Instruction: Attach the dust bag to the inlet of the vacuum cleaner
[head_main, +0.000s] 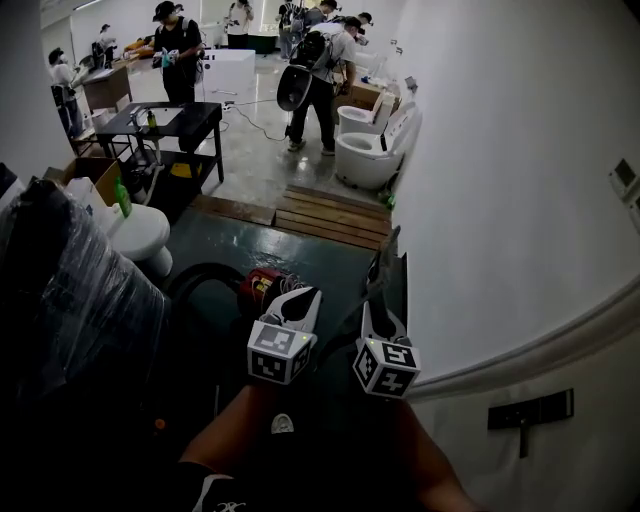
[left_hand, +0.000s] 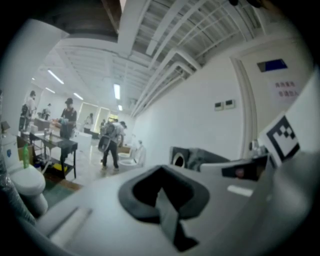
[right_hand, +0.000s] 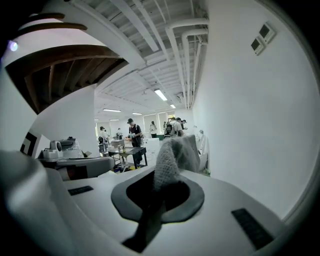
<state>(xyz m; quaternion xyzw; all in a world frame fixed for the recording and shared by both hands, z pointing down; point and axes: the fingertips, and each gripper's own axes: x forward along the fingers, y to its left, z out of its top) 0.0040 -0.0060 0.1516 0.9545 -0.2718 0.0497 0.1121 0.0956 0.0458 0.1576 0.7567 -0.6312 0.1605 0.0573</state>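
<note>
In the head view a red vacuum cleaner (head_main: 262, 284) with a black hose (head_main: 196, 276) sits on the dark floor mat just ahead of both grippers. My right gripper (head_main: 378, 306) is shut on the grey dust bag (head_main: 381, 268), which stands up from its jaws beside the white wall. The bag's woven fabric (right_hand: 172, 159) rises between the jaws of the right gripper (right_hand: 154, 202) in the right gripper view. My left gripper (head_main: 297, 293) is shut with nothing in it, close above the vacuum. From the left gripper (left_hand: 168, 202) the bag (left_hand: 192, 158) with its round collar hole shows off to the right.
A white wall (head_main: 500, 200) runs close along the right. A white toilet (head_main: 142, 236) and a dark wrapped bulk (head_main: 70, 300) stand at left. Ahead lie a wooden pallet (head_main: 330, 215), more toilets (head_main: 368, 152), a black table (head_main: 170, 120) and several people.
</note>
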